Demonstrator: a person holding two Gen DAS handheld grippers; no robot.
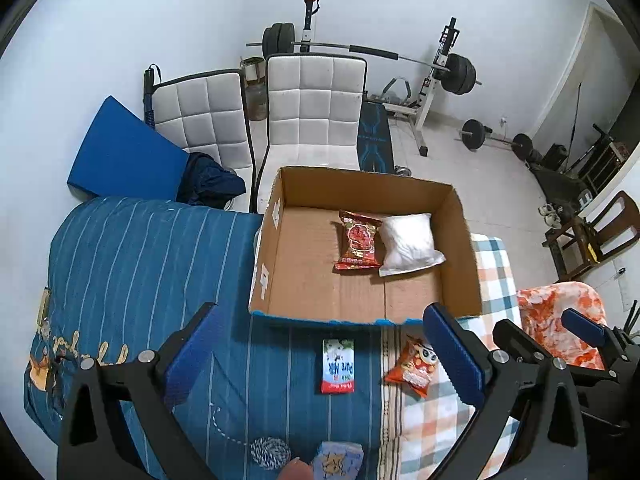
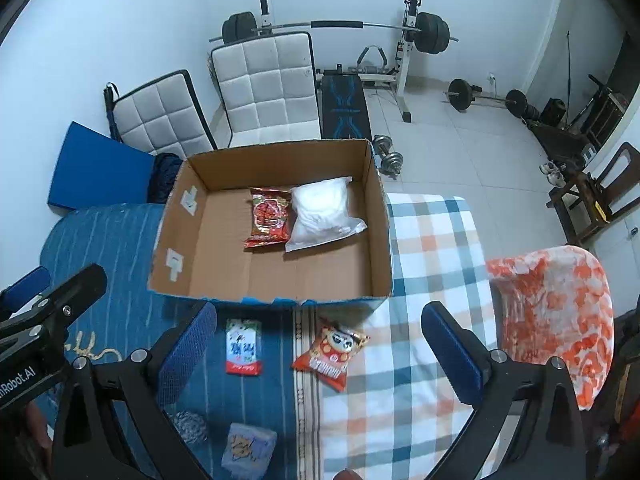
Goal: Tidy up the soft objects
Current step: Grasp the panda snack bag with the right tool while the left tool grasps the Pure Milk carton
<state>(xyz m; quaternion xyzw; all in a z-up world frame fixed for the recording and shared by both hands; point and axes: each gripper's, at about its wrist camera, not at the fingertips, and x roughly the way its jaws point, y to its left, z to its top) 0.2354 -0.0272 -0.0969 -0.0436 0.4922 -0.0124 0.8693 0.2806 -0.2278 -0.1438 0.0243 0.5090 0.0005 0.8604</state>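
An open cardboard box [image 1: 304,284] [image 2: 224,264] stands on the bed. Inside lie a red snack bag [image 1: 359,241] [image 2: 270,217] and a white plastic pouch [image 1: 410,244] [image 2: 324,212]. In front of the box lie a milk packet [image 1: 338,366] [image 2: 244,347], an orange snack bag [image 1: 414,368] [image 2: 334,352], a blue-white rope ball [image 1: 270,452] [image 2: 190,426] and a small blue pouch [image 1: 338,458] [image 2: 248,450]. My left gripper [image 1: 320,356] is open above the milk packet. My right gripper [image 2: 320,356] is open above the orange snack bag. Both are empty.
The bed has a blue striped cover [image 1: 140,280] and a plaid sheet [image 2: 432,248]. An orange-white cloth [image 2: 560,312] drapes at the right. Two white chairs [image 1: 312,108], a blue mat [image 1: 124,152] and a weight bench [image 2: 344,108] stand behind the box.
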